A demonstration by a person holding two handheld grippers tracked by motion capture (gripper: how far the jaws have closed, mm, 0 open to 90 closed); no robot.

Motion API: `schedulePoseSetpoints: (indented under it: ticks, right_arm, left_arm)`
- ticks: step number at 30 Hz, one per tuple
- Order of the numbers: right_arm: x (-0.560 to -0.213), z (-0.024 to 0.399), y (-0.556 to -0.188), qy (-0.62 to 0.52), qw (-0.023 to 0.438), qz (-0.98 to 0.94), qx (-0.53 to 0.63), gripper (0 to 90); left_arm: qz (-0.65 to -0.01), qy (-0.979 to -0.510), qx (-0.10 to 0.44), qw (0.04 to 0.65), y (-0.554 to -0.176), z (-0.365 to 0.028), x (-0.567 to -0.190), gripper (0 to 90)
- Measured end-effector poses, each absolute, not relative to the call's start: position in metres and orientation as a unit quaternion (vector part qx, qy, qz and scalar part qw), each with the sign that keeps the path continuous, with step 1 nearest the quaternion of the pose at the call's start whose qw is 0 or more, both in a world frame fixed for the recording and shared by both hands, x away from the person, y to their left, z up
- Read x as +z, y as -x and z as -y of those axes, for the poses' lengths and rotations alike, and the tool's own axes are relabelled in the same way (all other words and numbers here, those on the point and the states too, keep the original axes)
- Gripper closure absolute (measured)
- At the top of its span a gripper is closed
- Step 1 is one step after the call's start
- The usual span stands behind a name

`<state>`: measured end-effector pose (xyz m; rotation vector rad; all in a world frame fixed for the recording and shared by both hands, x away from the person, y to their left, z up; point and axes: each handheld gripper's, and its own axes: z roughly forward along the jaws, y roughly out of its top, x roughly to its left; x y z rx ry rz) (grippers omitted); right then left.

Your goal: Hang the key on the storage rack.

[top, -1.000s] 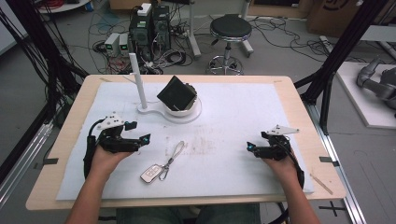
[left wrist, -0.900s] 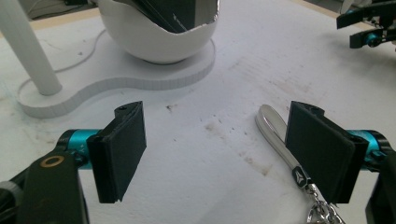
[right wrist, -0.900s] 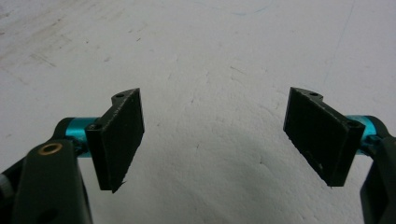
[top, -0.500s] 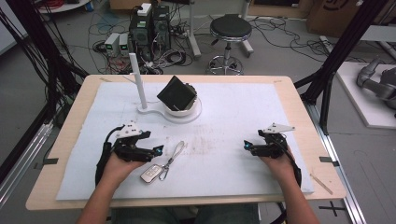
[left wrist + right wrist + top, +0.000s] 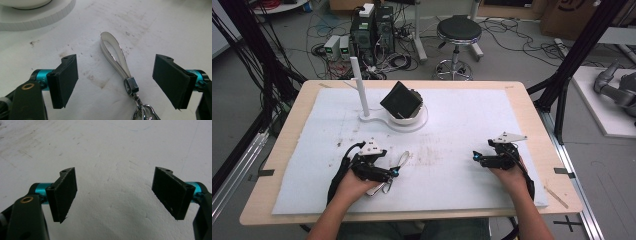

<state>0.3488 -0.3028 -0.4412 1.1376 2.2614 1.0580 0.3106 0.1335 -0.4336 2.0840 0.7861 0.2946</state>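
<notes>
The left gripper [image 5: 115, 82] has advanced, jaws spread astride the key strap [image 5: 113, 53].

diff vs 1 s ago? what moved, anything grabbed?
The left gripper slid right and toward the person, and now sits over the key strap with its fingers open on either side; nothing is grasped yet. The right gripper, the strap and the white stand stayed put.

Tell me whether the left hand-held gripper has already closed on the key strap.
No: in the left gripper view the left hand-held gripper stands wide open, and the key strap lies on the white mat between its jaws, touching neither.
</notes>
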Motion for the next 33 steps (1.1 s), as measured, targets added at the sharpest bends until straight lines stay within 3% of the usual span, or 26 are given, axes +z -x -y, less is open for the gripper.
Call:
schedulePoseSetpoints:
  ticks: [12, 18, 29, 33]
  right_arm:
    - [-0.441, 0.301, -0.348, -0.404, 0.198, -0.809, 0.379, 20.5]
    - [-0.441, 0.301, -0.349, -0.406, 0.196, -0.809, 0.378, 20.6]
    - [-0.441, 0.300, -0.347, -0.406, 0.196, -0.809, 0.378, 20.6]
    - [-0.441, 0.300, -0.348, -0.402, 0.197, -0.811, 0.378, 20.6]
  left_arm:
    - [-0.313, -0.857, 0.102, 0.397, -0.312, -0.118, -0.449, 26.9]
    - [-0.306, -0.865, 0.127, 0.377, -0.308, -0.119, -0.447, 45.7]
    - [-0.262, -0.883, 0.120, 0.371, -0.301, -0.112, -0.444, 80.9]
    - [-0.259, -0.886, 0.118, 0.365, -0.302, -0.111, -0.442, 81.4]
